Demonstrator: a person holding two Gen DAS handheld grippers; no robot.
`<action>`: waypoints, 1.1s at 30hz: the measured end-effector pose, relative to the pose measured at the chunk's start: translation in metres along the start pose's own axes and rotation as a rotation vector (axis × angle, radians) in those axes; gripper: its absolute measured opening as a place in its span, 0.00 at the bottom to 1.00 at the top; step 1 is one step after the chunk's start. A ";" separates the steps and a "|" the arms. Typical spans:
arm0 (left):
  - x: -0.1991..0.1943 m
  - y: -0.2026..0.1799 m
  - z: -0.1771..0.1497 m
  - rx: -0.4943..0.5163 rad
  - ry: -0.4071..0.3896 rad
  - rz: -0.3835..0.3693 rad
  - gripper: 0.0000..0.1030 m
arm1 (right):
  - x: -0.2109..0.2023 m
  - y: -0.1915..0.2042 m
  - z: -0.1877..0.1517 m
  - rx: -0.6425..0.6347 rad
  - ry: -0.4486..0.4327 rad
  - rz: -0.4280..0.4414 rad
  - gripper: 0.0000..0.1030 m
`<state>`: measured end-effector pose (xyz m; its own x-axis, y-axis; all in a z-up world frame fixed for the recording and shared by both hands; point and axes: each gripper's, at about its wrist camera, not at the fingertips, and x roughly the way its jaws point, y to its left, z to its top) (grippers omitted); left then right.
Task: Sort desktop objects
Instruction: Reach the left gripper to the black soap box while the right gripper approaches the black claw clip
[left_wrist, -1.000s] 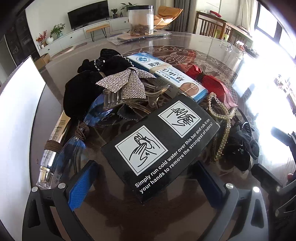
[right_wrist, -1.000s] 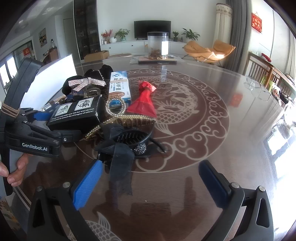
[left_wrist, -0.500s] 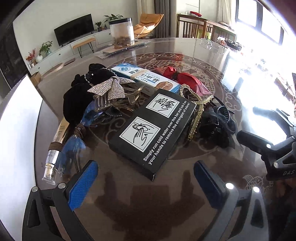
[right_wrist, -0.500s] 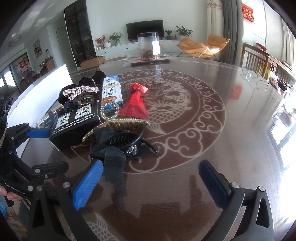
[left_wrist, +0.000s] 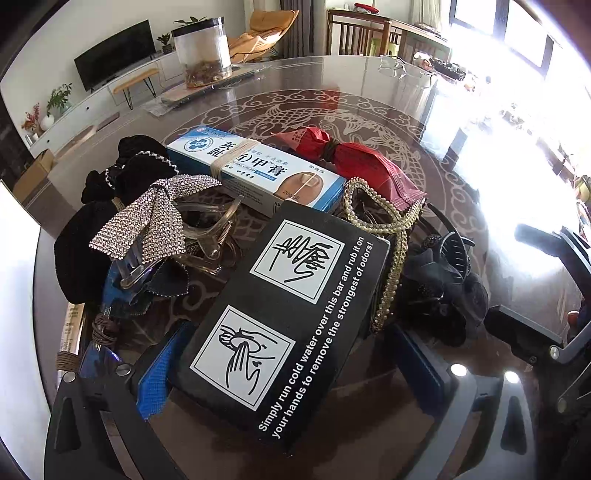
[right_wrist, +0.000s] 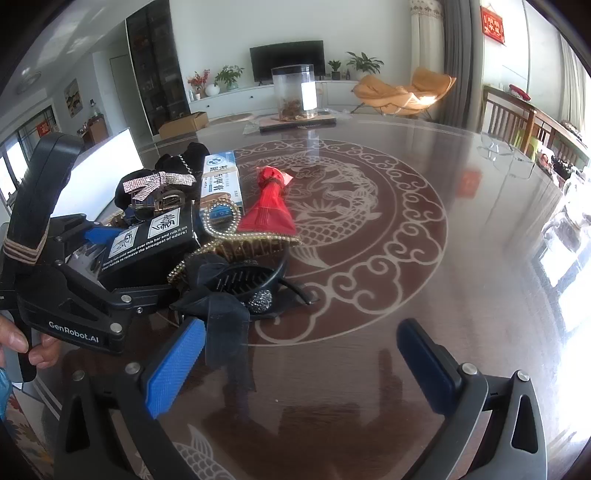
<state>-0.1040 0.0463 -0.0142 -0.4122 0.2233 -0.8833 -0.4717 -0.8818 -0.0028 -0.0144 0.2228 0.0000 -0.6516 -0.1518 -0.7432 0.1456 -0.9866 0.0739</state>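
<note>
Two claws work over a glass-topped table (right_wrist: 424, 266) with a pale dragon pattern. The left gripper (left_wrist: 288, 365) has its fingers on either side of a black box (left_wrist: 291, 314) printed with hand-washing pictures and white text; the blue pad (left_wrist: 157, 380) on its left finger lies against the box's near left edge, while the dark right finger (left_wrist: 417, 365) sits just beside the box's right edge, so whether it is pinching the box cannot be told. Beyond the claw's tips lies a blue-and-white cream carton (left_wrist: 258, 173) with a band around it, and to the right of that a red foil packet (left_wrist: 354, 158) tied at the neck. Ahead and left of the claw sits a rhinestone bow clip (left_wrist: 155, 218) on a clear claw clip, with black velvet pouches (left_wrist: 77, 236) behind it. A gold beaded hair comb (left_wrist: 391, 229) runs along the box's right side, touching it, and a black hair claw with gauze bow (left_wrist: 443, 273) lies to the right of that.

The right gripper (right_wrist: 299, 365) is spread wide above bare tabletop, holding nothing; the black gauze bow hangs just beside its left blue pad (right_wrist: 173, 369). A hand (right_wrist: 22, 343) grips the left tool's handle at the far left.
</note>
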 end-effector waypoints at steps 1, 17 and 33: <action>0.001 0.000 0.001 -0.006 0.009 0.003 1.00 | 0.000 0.000 0.000 0.000 0.000 0.000 1.00; -0.050 -0.006 -0.087 -0.251 -0.135 0.203 0.65 | 0.000 -0.004 0.001 0.016 0.001 0.016 1.00; -0.079 0.008 -0.117 -0.280 -0.196 0.155 0.77 | -0.001 0.009 -0.004 -0.039 0.013 0.143 1.00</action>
<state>0.0160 -0.0265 0.0011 -0.6166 0.1296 -0.7765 -0.1713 -0.9848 -0.0284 -0.0099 0.2147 -0.0009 -0.6122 -0.2892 -0.7359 0.2653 -0.9519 0.1535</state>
